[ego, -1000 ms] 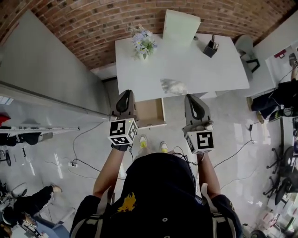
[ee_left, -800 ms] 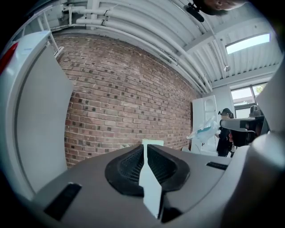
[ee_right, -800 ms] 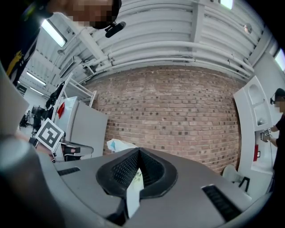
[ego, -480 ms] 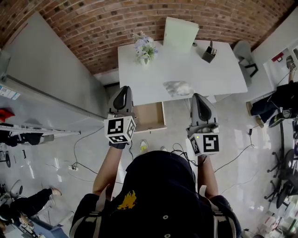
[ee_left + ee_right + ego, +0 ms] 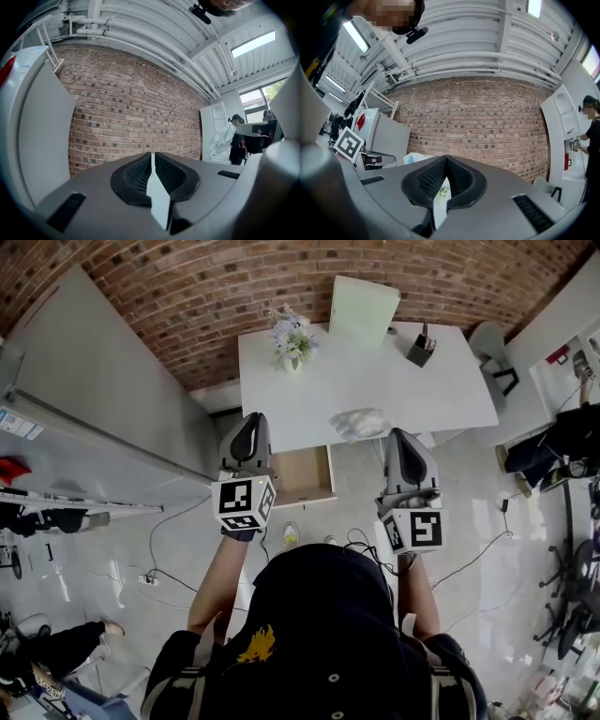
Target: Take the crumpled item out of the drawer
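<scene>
Holding 2 grippers in front of us, we had the left gripper (image 5: 252, 420) and right gripper (image 5: 398, 434) closed on nothing; the crumpled item (image 5: 359, 421) lay near the white table's (image 5: 422, 381) front edge, beside the open drawer (image 5: 302, 474).

Brick wall (image 5: 187, 296) — white table (image 5: 375, 381) (flowers (image 5: 292, 337) on it) — glossy pale floor (image 5: 94, 559).
</scene>
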Demonstrator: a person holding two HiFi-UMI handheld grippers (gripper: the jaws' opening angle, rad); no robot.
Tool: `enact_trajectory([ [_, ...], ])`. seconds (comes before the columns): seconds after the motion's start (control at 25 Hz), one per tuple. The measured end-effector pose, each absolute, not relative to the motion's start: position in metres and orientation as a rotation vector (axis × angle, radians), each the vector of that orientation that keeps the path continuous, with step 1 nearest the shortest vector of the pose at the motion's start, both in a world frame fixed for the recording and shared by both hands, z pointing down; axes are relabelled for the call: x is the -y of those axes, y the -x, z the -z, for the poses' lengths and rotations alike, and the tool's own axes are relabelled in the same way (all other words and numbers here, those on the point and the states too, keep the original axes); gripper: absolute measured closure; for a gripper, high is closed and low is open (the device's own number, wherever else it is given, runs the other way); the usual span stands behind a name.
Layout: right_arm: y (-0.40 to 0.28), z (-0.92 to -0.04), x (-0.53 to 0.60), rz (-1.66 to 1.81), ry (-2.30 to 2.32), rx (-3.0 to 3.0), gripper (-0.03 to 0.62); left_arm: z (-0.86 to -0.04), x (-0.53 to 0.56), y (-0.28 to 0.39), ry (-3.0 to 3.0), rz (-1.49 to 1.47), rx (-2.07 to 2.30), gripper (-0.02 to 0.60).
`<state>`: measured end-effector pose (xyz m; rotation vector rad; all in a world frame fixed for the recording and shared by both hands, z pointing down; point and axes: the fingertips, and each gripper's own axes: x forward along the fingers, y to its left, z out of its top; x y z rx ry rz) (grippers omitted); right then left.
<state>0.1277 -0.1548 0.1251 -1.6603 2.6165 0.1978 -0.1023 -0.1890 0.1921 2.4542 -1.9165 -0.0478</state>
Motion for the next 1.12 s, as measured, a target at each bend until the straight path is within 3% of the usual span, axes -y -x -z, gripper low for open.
enact_trajectory([
  [1.12,-0.099,-0.129,0.153,-0.295,1.611,-2.684,0.571,-0.18,0.17,0.112,-2.5,-0.043,2.028,0.541],
])
